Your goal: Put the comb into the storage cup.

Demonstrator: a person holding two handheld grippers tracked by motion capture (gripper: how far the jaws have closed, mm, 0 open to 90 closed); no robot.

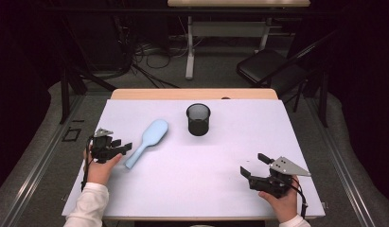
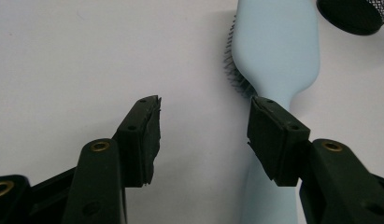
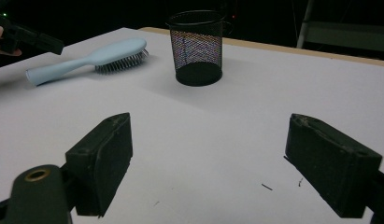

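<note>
Left gripper (image 1: 126, 147) hovers by the table's (image 1: 230, 189) left edge, jaws parted and empty, just beside the pale blue hairbrush (image 1: 147, 136) handle. Right gripper (image 1: 254, 165), near the front right corner, gapes wide with nothing between.

A pale blue hairbrush (image 1: 147, 136) lies bristles-down on the white worktop (image 1: 197, 179). Its handle points toward the near left; its head lies near a black mesh cup (image 1: 198, 119).

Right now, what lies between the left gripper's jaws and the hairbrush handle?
Nothing. In the left gripper view the open left gripper has bare white table between its jaws; the blue hairbrush handle runs beneath one jaw.
</note>
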